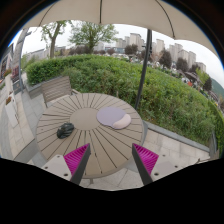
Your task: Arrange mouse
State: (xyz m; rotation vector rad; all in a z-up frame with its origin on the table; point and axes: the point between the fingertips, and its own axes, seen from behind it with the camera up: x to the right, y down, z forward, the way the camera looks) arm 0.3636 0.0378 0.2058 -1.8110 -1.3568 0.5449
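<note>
A dark computer mouse (65, 130) lies on the left part of a round slatted wooden table (90, 140). A pale round mouse mat (114, 118) rests on the table's right part, apart from the mouse. My gripper (111, 160) hangs above the table's near edge, well short of both. Its two fingers with magenta pads (77, 157) stand wide apart and hold nothing. The mouse is ahead of the left finger, the mat ahead and slightly right.
A chair (57, 88) stands behind the table at the left. A parasol pole (137, 75) rises just past the table's right side under a big canopy. A green hedge (120, 75) and a railing (190, 140) bound the terrace.
</note>
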